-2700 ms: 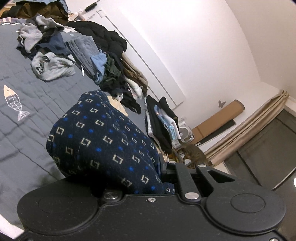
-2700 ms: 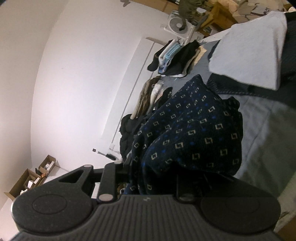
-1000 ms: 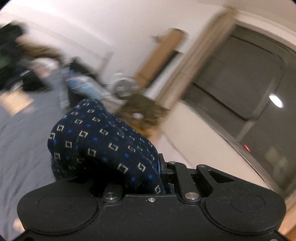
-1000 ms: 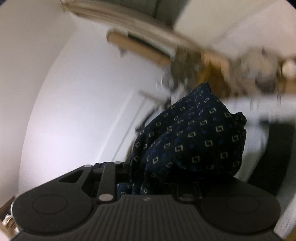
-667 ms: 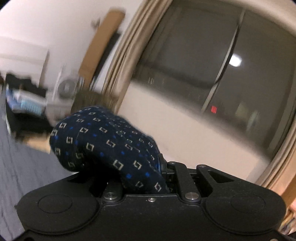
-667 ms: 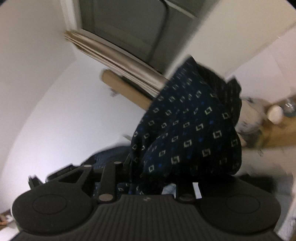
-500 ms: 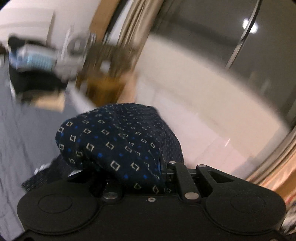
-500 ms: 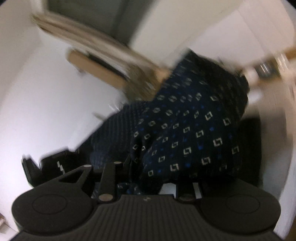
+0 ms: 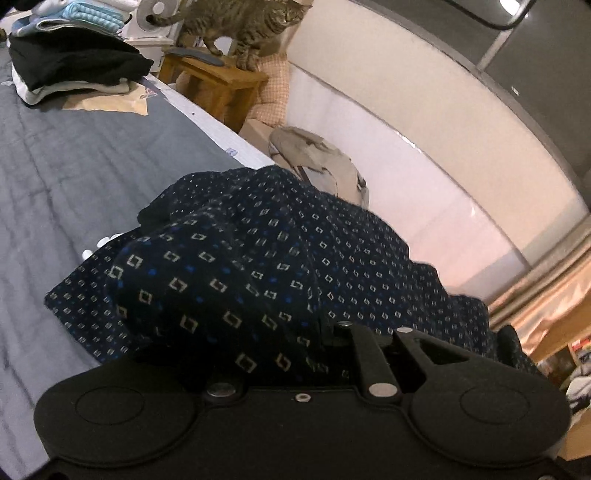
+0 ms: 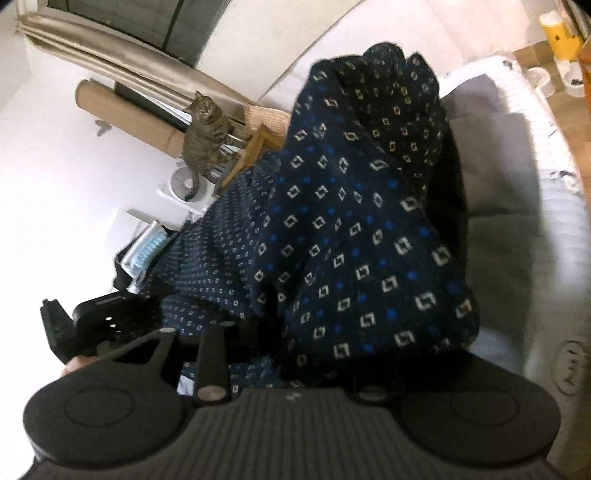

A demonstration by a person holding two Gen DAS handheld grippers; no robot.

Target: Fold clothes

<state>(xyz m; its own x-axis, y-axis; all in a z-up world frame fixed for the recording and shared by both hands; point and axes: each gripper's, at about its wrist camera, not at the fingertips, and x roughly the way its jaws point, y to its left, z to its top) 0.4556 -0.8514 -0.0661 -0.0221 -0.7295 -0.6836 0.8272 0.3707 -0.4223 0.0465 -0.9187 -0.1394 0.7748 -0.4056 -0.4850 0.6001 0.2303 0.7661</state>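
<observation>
patterned navy garment [image 9: 236, 273] over grey bedspread [image 9: 74, 177]

One patterned navy garment [image 9: 258, 258], one tabby cat [image 9: 240, 22], one wooden stool [image 9: 218, 79], one fan [image 9: 153, 7], two grippers [image 9: 295, 354]

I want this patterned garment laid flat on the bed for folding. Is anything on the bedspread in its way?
Nothing visible blocks it. The patterned garment already drapes onto bare grey bedspread. The folded pile lies far off near the bed's corner, and the cat stands on a stool beside the bed.
</observation>
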